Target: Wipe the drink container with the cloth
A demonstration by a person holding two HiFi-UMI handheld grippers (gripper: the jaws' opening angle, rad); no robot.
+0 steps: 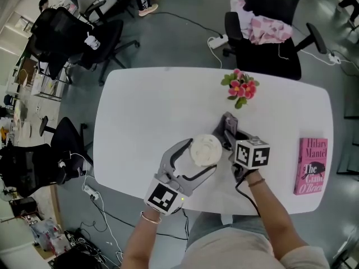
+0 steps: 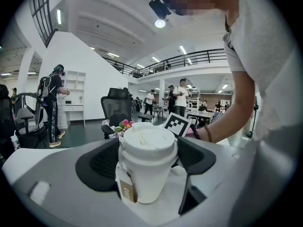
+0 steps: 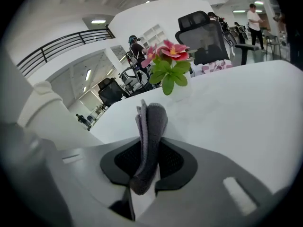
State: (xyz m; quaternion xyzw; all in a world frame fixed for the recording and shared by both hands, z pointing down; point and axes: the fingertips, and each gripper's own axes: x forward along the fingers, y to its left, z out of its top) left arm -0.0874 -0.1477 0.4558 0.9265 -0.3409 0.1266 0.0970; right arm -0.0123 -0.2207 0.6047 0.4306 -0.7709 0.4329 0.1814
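A white paper cup (image 1: 205, 150) with a white lid stands upright near the table's front edge. My left gripper (image 1: 197, 158) is shut on it, one jaw on each side. In the left gripper view the cup (image 2: 147, 162) fills the gap between the black pads, and a brown tag hangs on its side. Just right of the cup, my right gripper (image 1: 230, 137) is shut on a folded grey cloth (image 1: 229, 125). The right gripper view shows the cloth (image 3: 149, 131) pinched upright between the jaws, with the cup (image 3: 40, 112) close at the left.
A small bunch of pink flowers (image 1: 241, 87) stands further back on the white table (image 1: 140, 111). A pink book (image 1: 311, 165) lies at the right end. Black office chairs (image 1: 269, 21) surround the table, and people stand far off in the room.
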